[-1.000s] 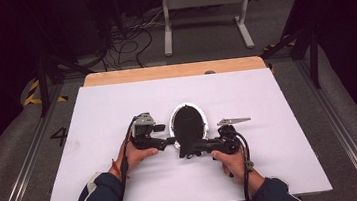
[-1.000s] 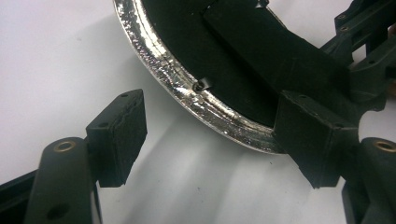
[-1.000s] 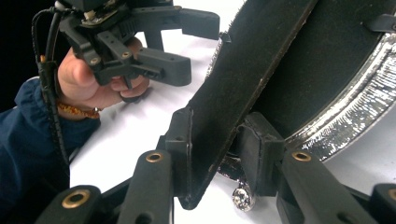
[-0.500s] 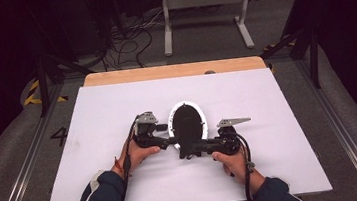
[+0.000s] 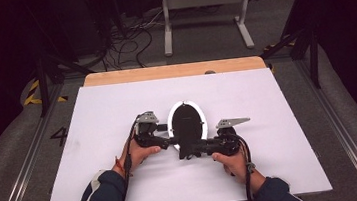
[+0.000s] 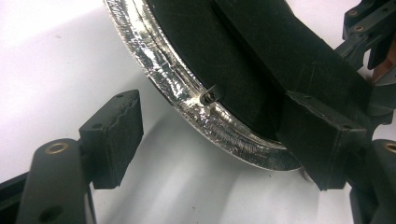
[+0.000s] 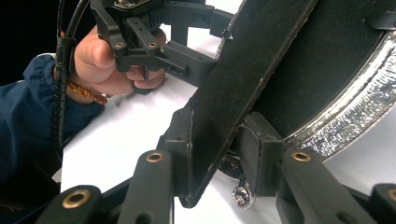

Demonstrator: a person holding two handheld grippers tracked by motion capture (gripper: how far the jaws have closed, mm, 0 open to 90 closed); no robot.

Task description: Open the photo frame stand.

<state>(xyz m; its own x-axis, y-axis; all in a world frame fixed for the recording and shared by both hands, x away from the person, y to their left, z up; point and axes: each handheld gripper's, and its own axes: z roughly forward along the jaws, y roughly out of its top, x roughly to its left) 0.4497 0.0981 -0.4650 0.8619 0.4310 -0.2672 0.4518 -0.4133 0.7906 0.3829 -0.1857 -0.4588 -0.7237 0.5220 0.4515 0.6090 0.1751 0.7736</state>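
Note:
An oval frame [image 5: 186, 122] with a black back and a glittery silver rim [image 6: 187, 93] lies back-up at the middle of the white table. A flat black stand strut [image 7: 243, 79] rises from its back. My right gripper [image 5: 188, 151] comes in from the right at the frame's near end, and its pads [image 7: 180, 149] are shut on that strut [image 6: 299, 60]. My left gripper [image 5: 168, 142] sits at the frame's left near edge. Its jaws are open [image 6: 217, 135], with the rim and the strut between them; the left pad [image 6: 112, 130] is off the rim.
The white table top [image 5: 93, 119] has bare room on every side of the frame. A wooden strip [image 5: 173, 71] edges its far side. A small clear gem [image 7: 243, 196] hangs under the rim. The person's left hand [image 7: 102, 65] holds the left gripper [image 7: 154, 42].

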